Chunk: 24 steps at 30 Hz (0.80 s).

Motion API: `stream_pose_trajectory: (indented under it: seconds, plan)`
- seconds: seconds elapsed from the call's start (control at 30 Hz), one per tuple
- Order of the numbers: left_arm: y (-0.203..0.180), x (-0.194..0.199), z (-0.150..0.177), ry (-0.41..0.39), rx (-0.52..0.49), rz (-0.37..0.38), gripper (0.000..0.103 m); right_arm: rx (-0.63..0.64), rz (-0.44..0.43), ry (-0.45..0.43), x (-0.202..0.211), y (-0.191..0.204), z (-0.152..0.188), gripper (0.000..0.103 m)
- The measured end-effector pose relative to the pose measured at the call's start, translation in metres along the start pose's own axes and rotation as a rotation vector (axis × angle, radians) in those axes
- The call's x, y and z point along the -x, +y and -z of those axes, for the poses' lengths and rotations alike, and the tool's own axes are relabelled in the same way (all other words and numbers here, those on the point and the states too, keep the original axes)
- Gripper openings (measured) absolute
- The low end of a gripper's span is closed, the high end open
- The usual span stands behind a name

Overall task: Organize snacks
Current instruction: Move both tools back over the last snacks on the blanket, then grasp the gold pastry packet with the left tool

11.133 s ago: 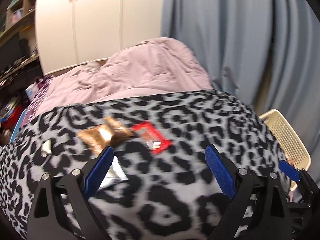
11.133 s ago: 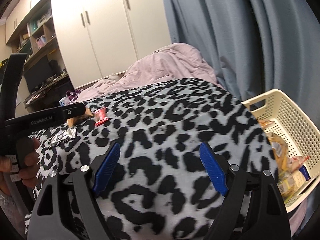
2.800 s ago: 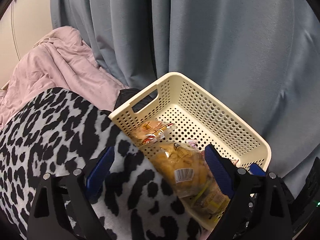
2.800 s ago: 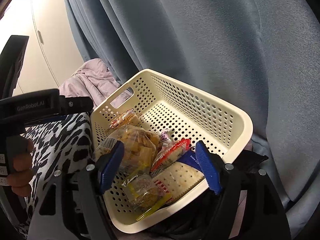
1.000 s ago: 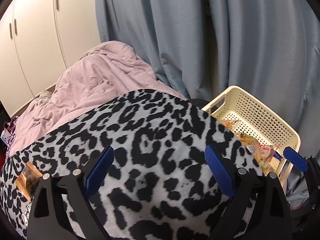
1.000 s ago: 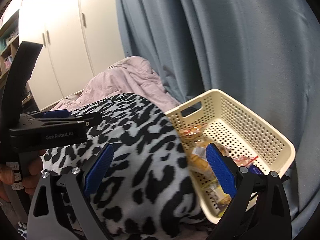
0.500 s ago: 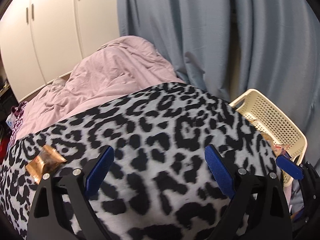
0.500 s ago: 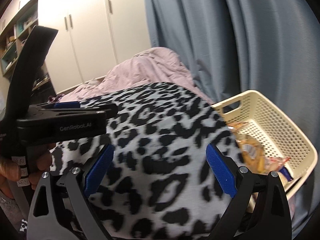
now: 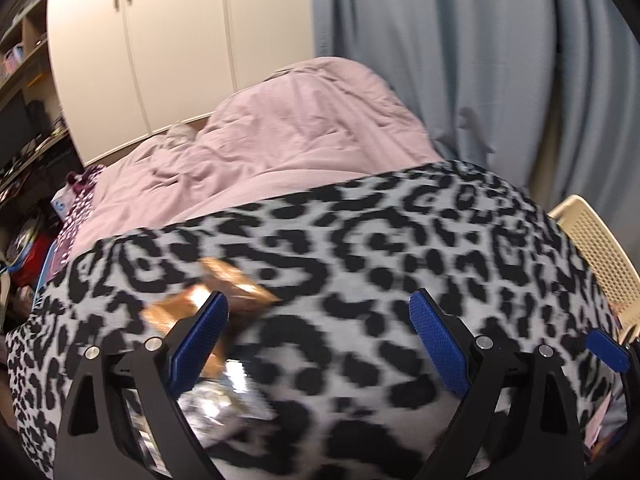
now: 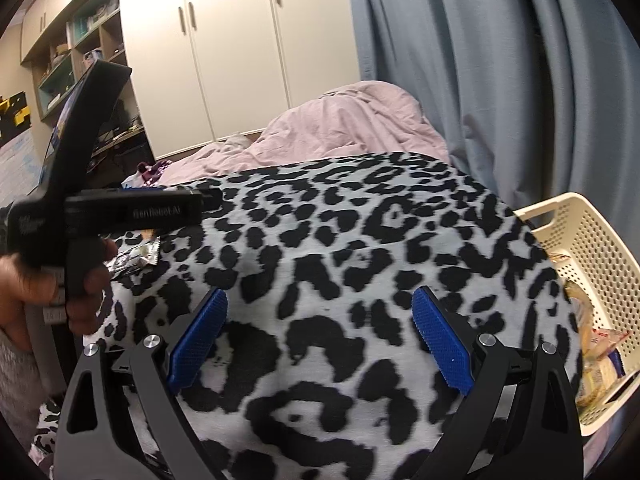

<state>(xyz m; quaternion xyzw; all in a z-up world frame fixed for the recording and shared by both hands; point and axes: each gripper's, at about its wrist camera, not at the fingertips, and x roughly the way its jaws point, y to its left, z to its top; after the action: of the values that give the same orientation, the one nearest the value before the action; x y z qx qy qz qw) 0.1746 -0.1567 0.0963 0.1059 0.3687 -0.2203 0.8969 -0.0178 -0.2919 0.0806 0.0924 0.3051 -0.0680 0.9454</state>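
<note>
Two snacks lie on the leopard-print blanket: a copper-brown foil packet, crinkled and blurred, and just nearer the camera a silvery packet with dark print, which may be partly under the left finger, though the blur makes that hard to judge. The left gripper hovers over them with its blue-padded fingers spread wide and nothing between them; the brown packet sits just beyond the left pad. In the right wrist view the silver packet shows beside the hand that grips the left tool's handle, which hides most of it. The right gripper is likewise spread apart and empty above bare blanket. At the blanket's right edge stands a cream perforated basket with several yellowish wrapped snacks inside. Beyond the blanket lies a rumpled pink duvet, with grey-blue curtains to the right and white wardrobe doors behind.
</note>
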Motion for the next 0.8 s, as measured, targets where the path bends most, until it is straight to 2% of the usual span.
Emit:
stream_pose_trajectory:
  seconds: [0.23, 0.3, 0.4, 0.57, 0.63, 0.67, 0.8]
  plan:
    - [0.045, -0.009, -0.003, 0.02, 0.001, -0.03, 0.089, 0.033, -0.033, 0.016, -0.005, 0.019, 0.001, 0.095]
    - [0.052, -0.013, -0.003, 0.037, 0.0, -0.02, 0.08, 0.04, -0.038, 0.021, -0.007, 0.021, 0.0, 0.095]
    - [0.061, -0.023, -0.001, 0.071, -0.013, 0.003, 0.075, 0.046, -0.044, 0.028, -0.009, 0.026, 0.0, 0.095]
    - [0.059, -0.037, 0.003, 0.095, -0.067, -0.001, 0.066, 0.057, -0.047, 0.032, -0.01, 0.03, 0.0, 0.095]
    - [0.06, -0.041, 0.004, 0.104, -0.074, 0.002, 0.06, 0.059, -0.048, 0.035, -0.011, 0.032, 0.0, 0.095]
    - [0.061, -0.043, 0.004, 0.109, -0.07, 0.004, 0.053, 0.061, -0.049, 0.037, -0.012, 0.033, -0.001, 0.095]
    - [0.067, -0.043, 0.004, 0.107, -0.047, 0.018, 0.052, 0.072, -0.056, 0.042, -0.014, 0.038, -0.002, 0.095]
